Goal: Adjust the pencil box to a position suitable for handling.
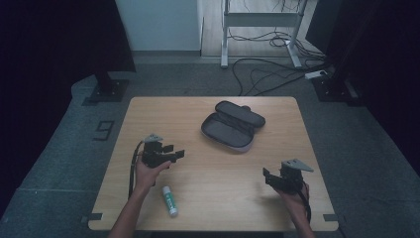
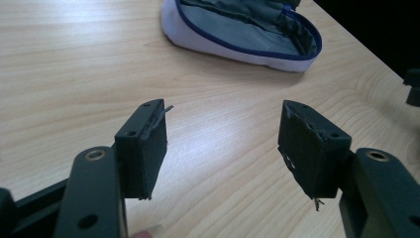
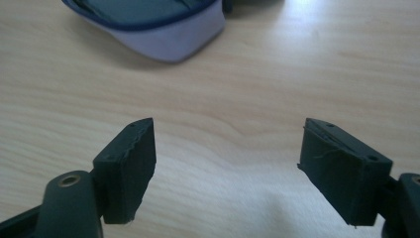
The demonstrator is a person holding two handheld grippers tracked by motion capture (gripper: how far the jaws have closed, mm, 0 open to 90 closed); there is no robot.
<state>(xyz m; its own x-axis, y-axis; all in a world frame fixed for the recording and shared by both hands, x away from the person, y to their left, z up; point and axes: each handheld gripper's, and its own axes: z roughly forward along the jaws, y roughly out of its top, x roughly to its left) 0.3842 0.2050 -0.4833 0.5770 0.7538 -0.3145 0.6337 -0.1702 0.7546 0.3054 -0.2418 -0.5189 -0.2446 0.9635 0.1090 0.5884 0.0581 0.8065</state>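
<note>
While both grippers, left [image 1: 179,152] and right [image 1: 266,176], gape empty, one pouch [image 1: 233,126] and one glue stick [image 1: 170,200] lie.

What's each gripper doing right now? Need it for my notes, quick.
Left gripper: open, holding nothing, above bare table.
Right gripper: open, holding nothing, pointing toward the open pencil case.

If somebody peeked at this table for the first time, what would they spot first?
Probably the open pencil case lying unzipped toward the far side of the wooden table. Next, the two black grippers: the left gripper and the right gripper, each in a hand near the front, jaws apart and empty. A glue stick lies by the left forearm.
</note>
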